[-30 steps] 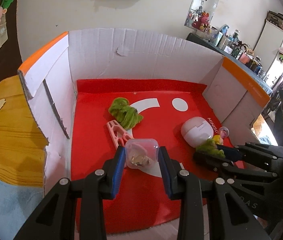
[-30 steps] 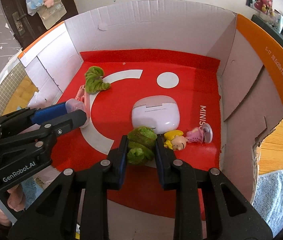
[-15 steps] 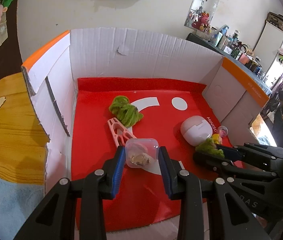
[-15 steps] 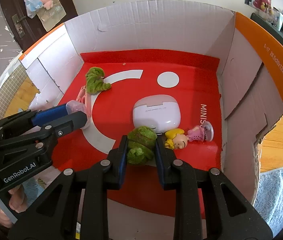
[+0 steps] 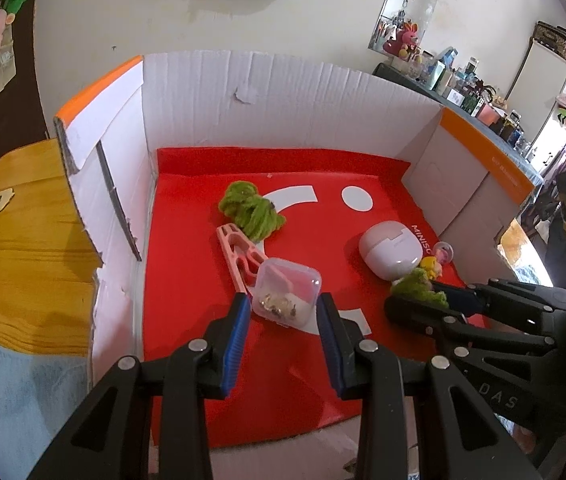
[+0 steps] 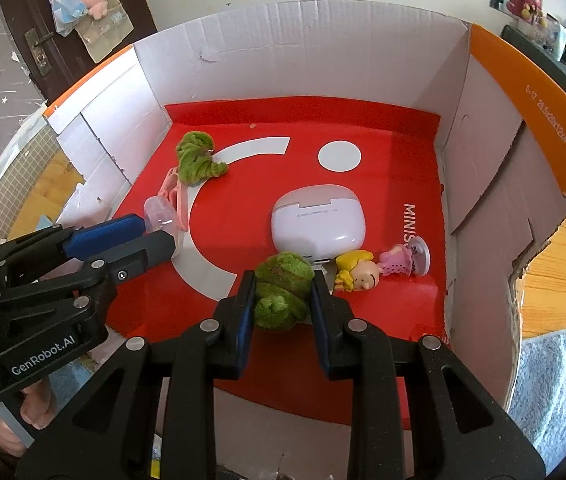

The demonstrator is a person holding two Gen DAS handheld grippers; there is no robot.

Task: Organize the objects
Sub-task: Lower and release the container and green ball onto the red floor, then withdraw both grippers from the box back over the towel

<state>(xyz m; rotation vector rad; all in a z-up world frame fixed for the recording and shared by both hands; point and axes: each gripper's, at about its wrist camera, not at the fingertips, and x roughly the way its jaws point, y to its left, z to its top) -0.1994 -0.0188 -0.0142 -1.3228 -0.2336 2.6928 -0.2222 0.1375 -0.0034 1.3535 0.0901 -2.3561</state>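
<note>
An open cardboard box with a red floor holds the objects. My left gripper is shut on a small clear plastic case with tiny bits inside, low over the red floor near its front. In the right wrist view, my right gripper is shut on a green fuzzy toy just in front of a white earbud case. A second green fuzzy toy lies farther back, touching a pink clip. Each gripper shows in the other's view, the left gripper and the right gripper.
A small yellow-haired doll and a pink figure on a round base lie right of the held toy. White box walls rise on three sides, with orange flaps. A wooden floor and a blue-grey rug surround the box.
</note>
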